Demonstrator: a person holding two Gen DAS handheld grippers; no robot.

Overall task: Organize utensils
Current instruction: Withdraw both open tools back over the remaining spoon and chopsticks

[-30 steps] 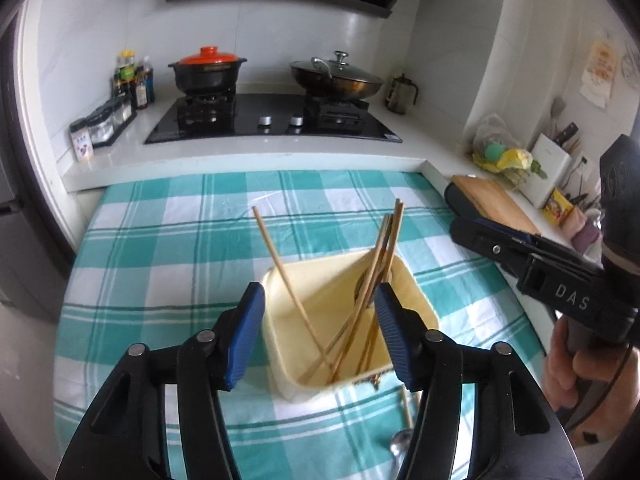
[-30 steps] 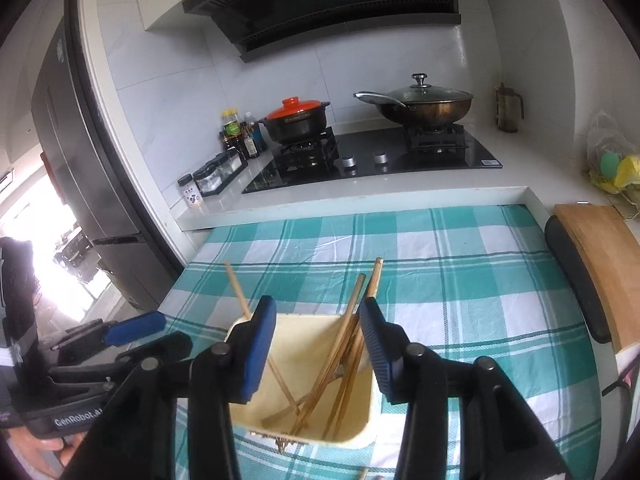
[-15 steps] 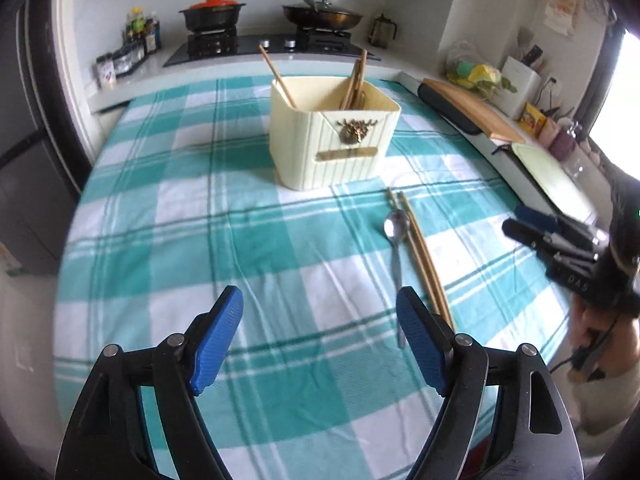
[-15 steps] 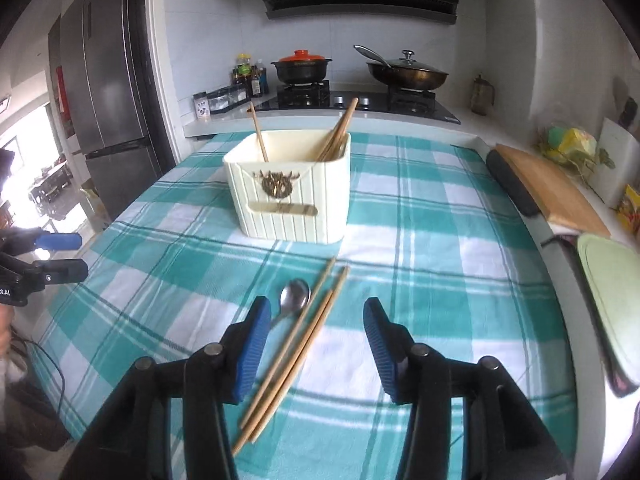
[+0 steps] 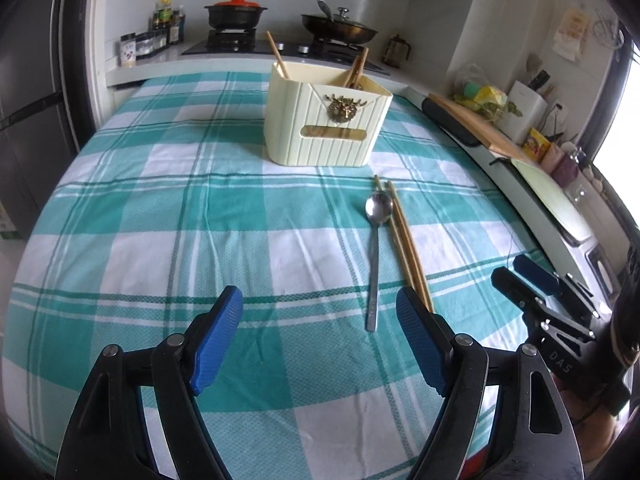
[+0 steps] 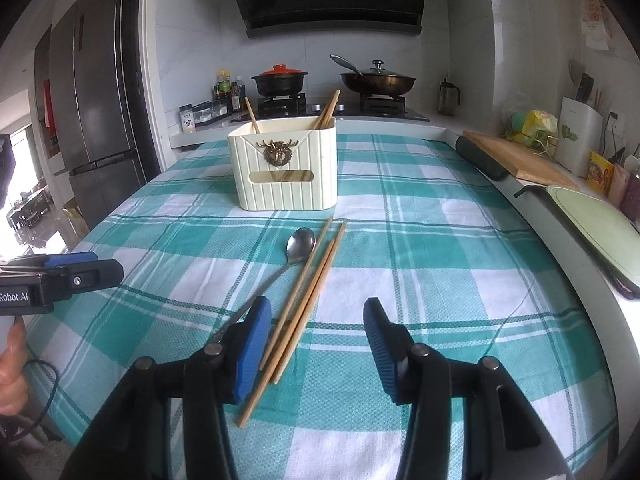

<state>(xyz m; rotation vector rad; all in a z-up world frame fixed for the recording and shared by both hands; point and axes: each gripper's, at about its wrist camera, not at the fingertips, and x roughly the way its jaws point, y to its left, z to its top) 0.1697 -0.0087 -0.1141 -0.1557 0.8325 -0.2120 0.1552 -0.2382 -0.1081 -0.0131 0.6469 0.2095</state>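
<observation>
A cream utensil box stands at the far middle of the checked tablecloth, with several chopsticks leaning inside it. In front of it lie a metal spoon and loose wooden chopsticks, side by side. My left gripper hovers open over bare cloth, left of the spoon's handle end. My right gripper is open above the near ends of the loose chopsticks, which show just inside its left finger; the pads do not press on them. Each gripper shows at the other view's edge.
A hob with a red-lidded pot and a wok runs along the back counter. A wooden cutting board and a green tray lie on the right counter. A dark fridge stands at the left.
Both grippers pulled back from over the box and sank toward the near cloth. The left jaws spread wider. The spoon and loose chopsticks came into view.
</observation>
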